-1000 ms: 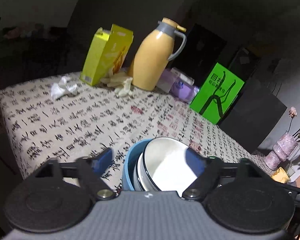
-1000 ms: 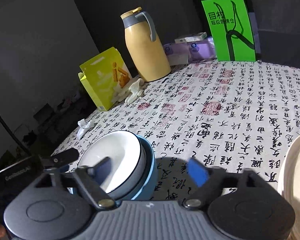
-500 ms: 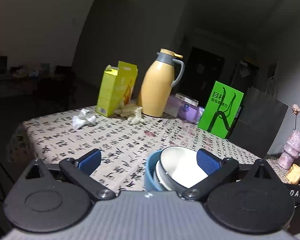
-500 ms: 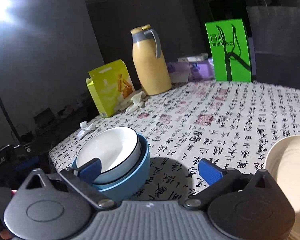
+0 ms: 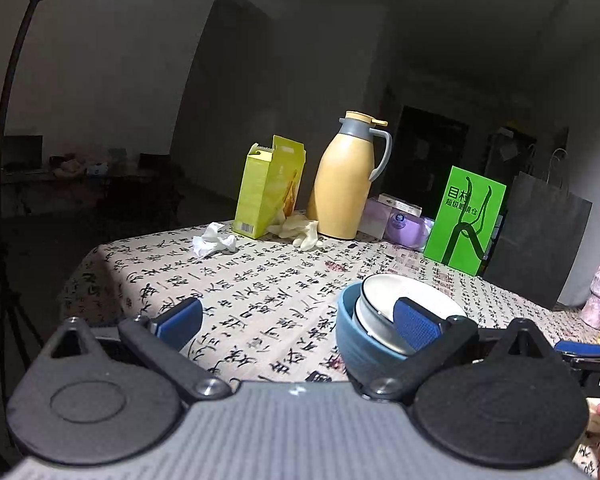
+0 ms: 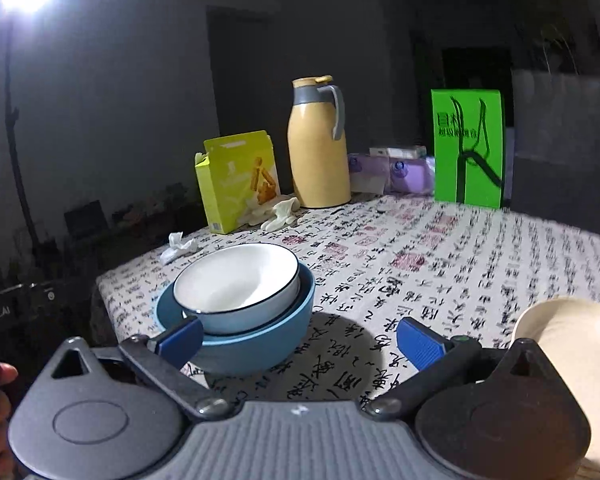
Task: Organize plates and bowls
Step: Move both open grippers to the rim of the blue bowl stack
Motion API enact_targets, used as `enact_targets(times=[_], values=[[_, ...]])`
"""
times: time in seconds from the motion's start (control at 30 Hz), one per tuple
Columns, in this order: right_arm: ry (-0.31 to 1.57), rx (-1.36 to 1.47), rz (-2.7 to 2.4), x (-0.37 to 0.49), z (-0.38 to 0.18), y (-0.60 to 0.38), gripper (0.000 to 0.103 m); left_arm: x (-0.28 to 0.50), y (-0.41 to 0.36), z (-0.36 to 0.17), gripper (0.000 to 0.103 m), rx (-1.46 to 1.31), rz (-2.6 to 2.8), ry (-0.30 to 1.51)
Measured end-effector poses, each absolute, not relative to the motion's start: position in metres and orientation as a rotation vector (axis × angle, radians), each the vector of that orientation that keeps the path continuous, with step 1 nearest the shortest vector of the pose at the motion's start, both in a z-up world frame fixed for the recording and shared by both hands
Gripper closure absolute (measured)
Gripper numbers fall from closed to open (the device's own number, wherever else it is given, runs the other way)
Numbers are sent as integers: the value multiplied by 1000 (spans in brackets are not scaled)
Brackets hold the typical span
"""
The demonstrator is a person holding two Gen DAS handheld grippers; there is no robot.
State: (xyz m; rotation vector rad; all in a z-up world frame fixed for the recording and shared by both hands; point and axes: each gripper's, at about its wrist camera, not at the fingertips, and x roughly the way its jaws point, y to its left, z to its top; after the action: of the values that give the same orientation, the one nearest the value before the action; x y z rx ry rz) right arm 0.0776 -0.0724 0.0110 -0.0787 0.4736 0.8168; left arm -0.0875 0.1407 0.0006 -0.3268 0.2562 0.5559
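A white bowl (image 6: 236,284) with a dark rim sits nested in a larger blue bowl (image 6: 260,340) on the calligraphy tablecloth (image 6: 440,264). Both bowls show in the left wrist view too, white bowl (image 5: 380,300) inside blue bowl (image 5: 356,344). A cream plate (image 6: 572,352) lies at the right edge of the right wrist view. My left gripper (image 5: 296,320) is open and empty, held back from the bowls. My right gripper (image 6: 300,336) is open and empty, just in front of the bowls.
At the back stand a yellow thermos jug (image 5: 346,184), a yellow-green box (image 5: 268,190), a green sign (image 5: 464,220), purple tissue packs (image 5: 404,226) and a dark paper bag (image 5: 540,236). Crumpled tissue (image 5: 214,242) and gloves (image 5: 300,230) lie nearby. The table edge (image 5: 80,280) is at left.
Both grippers have drawn back and tilted up from the nested bowls, so more of the room and table shows. The bowls have stayed in place.
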Motion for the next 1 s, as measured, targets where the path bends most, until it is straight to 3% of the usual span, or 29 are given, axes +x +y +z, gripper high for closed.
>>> enact_targets(times=[0.6, 1.0], values=[[413, -110, 783, 60, 9, -62, 0, -108, 152, -3, 0, -323, 550, 255], [485, -104, 811, 78, 6, -51, 0, -90, 162, -8, 0, -305, 507, 281]])
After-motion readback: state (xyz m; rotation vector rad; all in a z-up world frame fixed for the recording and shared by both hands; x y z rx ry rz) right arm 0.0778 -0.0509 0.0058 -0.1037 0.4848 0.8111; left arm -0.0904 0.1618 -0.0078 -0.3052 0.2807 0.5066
